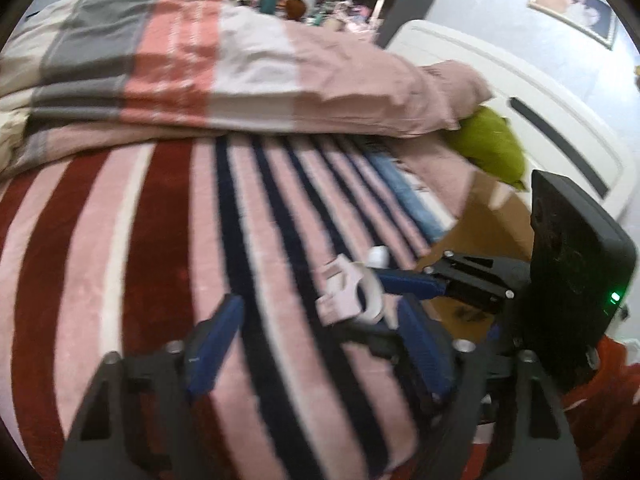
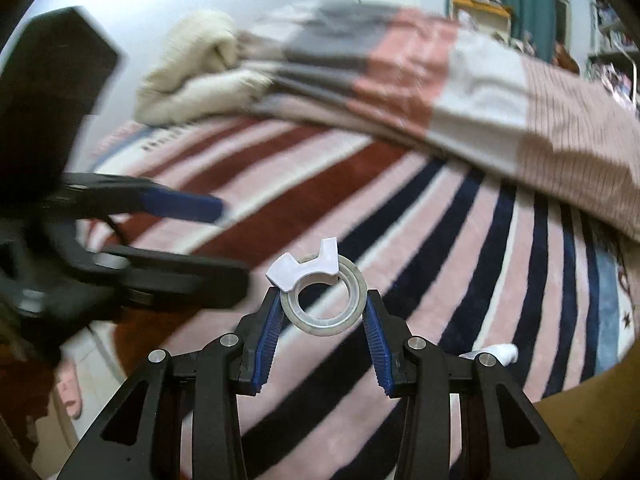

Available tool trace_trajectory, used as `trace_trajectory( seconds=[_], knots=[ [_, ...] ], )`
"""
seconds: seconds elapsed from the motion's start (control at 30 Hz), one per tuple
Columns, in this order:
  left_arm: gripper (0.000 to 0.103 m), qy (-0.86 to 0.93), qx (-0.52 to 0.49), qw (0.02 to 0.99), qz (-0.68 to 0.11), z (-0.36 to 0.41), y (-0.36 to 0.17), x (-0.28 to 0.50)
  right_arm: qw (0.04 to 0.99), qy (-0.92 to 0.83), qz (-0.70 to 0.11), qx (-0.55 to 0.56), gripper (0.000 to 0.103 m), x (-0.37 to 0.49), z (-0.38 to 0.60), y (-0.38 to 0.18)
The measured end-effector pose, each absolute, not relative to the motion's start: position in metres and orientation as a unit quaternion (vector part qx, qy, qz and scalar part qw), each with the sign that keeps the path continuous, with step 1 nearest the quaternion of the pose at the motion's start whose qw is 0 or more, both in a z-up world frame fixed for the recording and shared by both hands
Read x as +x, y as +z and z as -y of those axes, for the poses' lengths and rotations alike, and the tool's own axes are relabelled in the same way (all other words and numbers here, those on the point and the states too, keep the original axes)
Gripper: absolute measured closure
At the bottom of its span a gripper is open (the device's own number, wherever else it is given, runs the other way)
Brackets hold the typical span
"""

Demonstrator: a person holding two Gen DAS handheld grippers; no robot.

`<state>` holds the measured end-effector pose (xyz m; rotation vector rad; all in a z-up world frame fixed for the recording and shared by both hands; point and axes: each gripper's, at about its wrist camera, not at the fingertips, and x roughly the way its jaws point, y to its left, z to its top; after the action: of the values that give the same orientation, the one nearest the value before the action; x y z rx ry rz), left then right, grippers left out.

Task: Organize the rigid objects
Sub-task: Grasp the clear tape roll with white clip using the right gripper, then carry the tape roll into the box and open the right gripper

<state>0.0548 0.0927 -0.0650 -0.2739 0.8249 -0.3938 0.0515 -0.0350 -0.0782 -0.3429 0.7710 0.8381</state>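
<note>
A clear tape roll (image 2: 354,280) with a white plastic cutter clip (image 2: 308,266) hangs above the striped blanket (image 2: 420,248). My right gripper (image 2: 323,300) is shut on the roll, one blue pad on each side of the ring. In the left wrist view the same roll and clip (image 1: 348,292) sit just ahead of my left gripper (image 1: 320,306), with the right gripper's blue finger (image 1: 408,282) reaching in from the right. The left gripper (image 2: 232,244) is open, its fingers close beside the clip without pressing on it.
A folded pink, grey and white duvet (image 1: 224,72) lies across the far side of the bed. A green pillow (image 1: 492,148) rests by the white headboard (image 1: 520,92). A brown cardboard box (image 1: 488,224) stands at the right, with a small white object (image 1: 378,256) near it.
</note>
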Motion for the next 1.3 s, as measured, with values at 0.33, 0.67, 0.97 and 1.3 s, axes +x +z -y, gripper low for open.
trace_trajectory(
  seconds=[0.33,0.67,0.97,1.3],
  knots=[
    [0.082,-0.253,-0.096,0.888,-0.372,-0.015,-0.001,0.050,0.856,0.394,-0.297,-0.154,0.067,0.017,0.096,-0.013],
    [0.082,-0.304,-0.042,0.873,-0.380,0.099,0.025,0.084,0.884,0.331,-0.306,-0.125,0.067,0.037,0.198,0.010],
    [0.082,-0.335,-0.016,0.846,-0.414,0.169,0.007,0.122,0.879,0.288,-0.365,-0.103,0.067,0.068,0.265,-0.002],
    [0.029,-0.310,-0.004,0.857,-0.412,0.177,0.000,0.130,0.867,0.284,-0.393,-0.113,0.065,0.075,0.280,-0.015]
  ],
)
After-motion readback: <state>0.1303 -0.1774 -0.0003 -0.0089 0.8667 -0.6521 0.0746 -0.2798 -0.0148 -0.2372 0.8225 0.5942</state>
